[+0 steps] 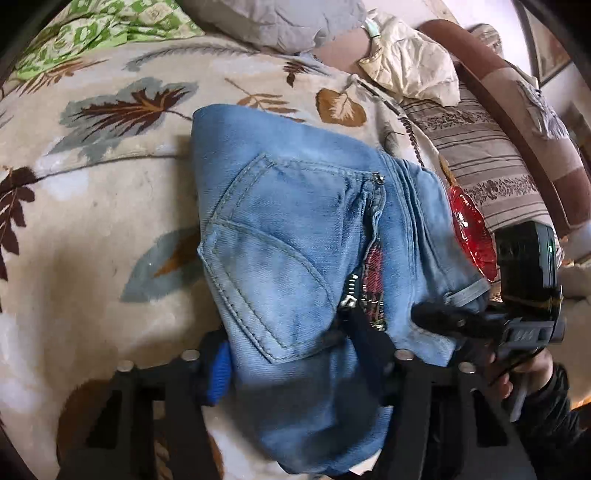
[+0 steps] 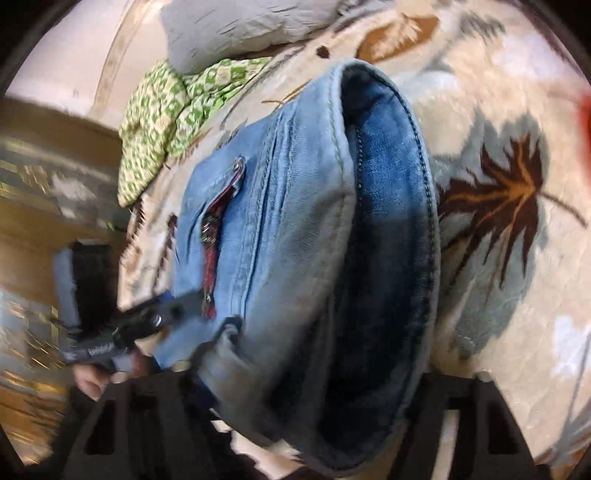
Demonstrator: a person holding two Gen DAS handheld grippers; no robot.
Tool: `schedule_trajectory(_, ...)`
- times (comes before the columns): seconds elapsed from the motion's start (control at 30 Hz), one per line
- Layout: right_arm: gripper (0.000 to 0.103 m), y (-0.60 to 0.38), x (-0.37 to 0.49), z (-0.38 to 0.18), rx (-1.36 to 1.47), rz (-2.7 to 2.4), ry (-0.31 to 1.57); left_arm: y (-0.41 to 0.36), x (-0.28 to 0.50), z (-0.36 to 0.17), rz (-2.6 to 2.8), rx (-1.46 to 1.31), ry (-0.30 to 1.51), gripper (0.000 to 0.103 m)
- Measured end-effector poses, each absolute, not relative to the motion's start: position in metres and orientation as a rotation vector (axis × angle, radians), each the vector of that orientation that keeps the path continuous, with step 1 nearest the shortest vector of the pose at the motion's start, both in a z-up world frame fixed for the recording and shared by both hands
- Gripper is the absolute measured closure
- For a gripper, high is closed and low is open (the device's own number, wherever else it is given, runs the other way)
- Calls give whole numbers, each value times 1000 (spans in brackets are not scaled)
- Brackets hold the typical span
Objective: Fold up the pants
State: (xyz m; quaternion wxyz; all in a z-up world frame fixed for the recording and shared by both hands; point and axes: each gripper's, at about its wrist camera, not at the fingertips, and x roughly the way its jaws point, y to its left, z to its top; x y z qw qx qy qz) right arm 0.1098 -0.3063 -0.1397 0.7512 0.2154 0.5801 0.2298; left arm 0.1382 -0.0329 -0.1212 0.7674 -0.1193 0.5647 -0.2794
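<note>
Light blue jeans (image 1: 291, 236) lie folded into a thick bundle on a cream blanket with a leaf pattern (image 1: 92, 192). A back pocket faces up. My left gripper (image 1: 291, 354) is around the near edge of the bundle, its jaws spread with denim between them. My right gripper (image 1: 439, 317) reaches in from the right and touches the jeans' edge. In the right wrist view the jeans (image 2: 295, 229) fill the middle, the dark inside of a folded layer showing. My right gripper (image 2: 314, 417) straddles their near end. The left gripper (image 2: 162, 314) shows there at the left, blurred.
A grey pillow (image 1: 280, 18) and a green patterned cloth (image 1: 103, 33) lie at the bed's far side. A cream garment (image 1: 410, 66) and a striped cushion (image 1: 476, 162) sit at the right. A red glass dish (image 1: 472, 229) lies beside the jeans.
</note>
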Motion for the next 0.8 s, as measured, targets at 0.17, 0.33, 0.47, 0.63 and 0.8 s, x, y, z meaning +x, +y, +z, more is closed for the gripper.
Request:
schedule_trajectory(0.17,51,-288,100,-119,288,472,1195,-44,132,-96,-612,-173,1172,69)
schedule_trajectory(0.33,60,-278,95,-75,216,488,1069,-35,122,-41,-650,-120,1010,75)
schedule_trajectory(0.47,60,-265,112,-49,224,516,962,-4,145,-19,-629,-124,937,74)
schedule_trajectory(0.63,60,-209,153,-69,168,486,954,27,183,-57,-566,-73,978,73)
schedule_trajectory(0.8,51,-188,178,-125,153,407,1081,45,200,-128,-491,-158,1120,56)
